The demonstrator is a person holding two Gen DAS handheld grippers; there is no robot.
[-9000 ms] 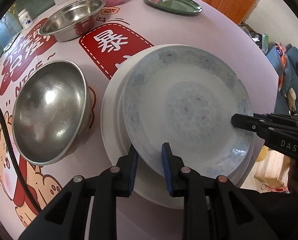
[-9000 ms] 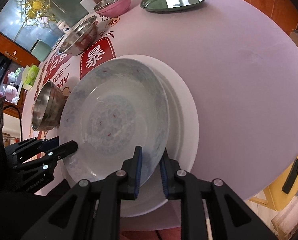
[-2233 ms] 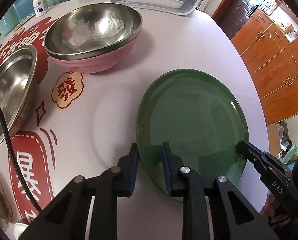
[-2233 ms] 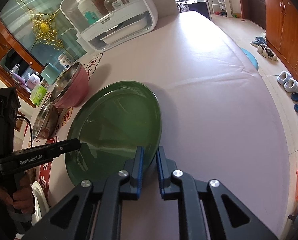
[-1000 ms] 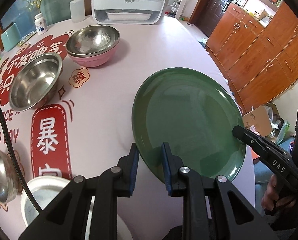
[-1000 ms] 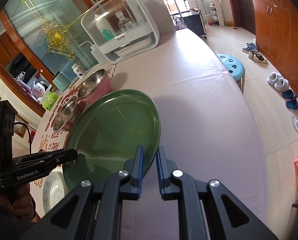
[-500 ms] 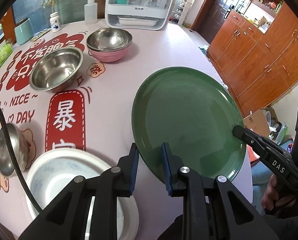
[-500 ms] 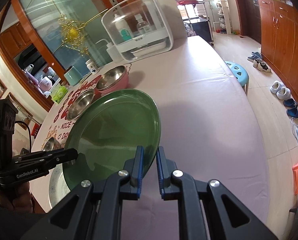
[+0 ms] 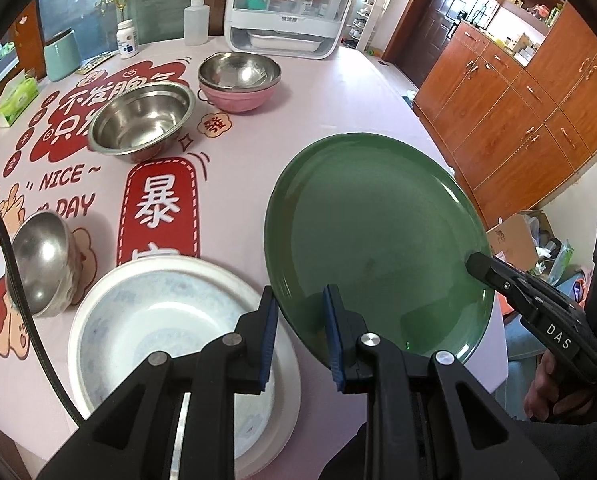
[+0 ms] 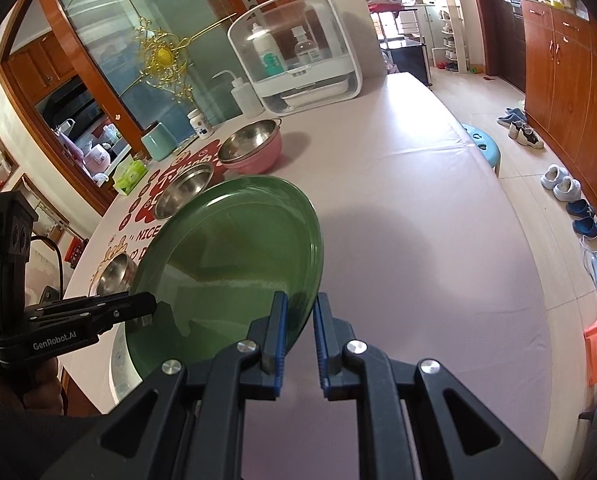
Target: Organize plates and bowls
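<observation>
A: What covers the desk (image 9: 338, 92)?
B: A pale pink cloth with red printed panels, Chinese characters and "NICE DAY". At the far end stands a white clear-lidded cabinet (image 9: 290, 8) holding bottles, with a squeeze bottle (image 9: 196, 20), a pill jar (image 9: 127, 39), a teal cup (image 9: 61, 55) and a tissue box (image 9: 16, 98) to its left.

A: And the room?
B: Orange-brown wooden cupboards (image 9: 518, 104) line the right wall. Shoes (image 10: 562, 184) and a blue stool (image 10: 480, 140) sit on the tiled floor.

A: Where is the green plate (image 9: 374, 240)?
B: In the air, tilted, above the desk's near right part. The left tongs (image 9: 300, 330) pinch its near rim, and the right tongs (image 10: 298, 334) pinch the opposite edge.

A: The other dishes?
B: The white plates (image 9: 178, 320) lie stacked near the left tongs. An overturned steel bowl (image 9: 44, 260) lies to their left, another steel bowl (image 9: 142, 120) farther back, and a steel bowl nested in a pink bowl (image 9: 238, 96) beyond that.
</observation>
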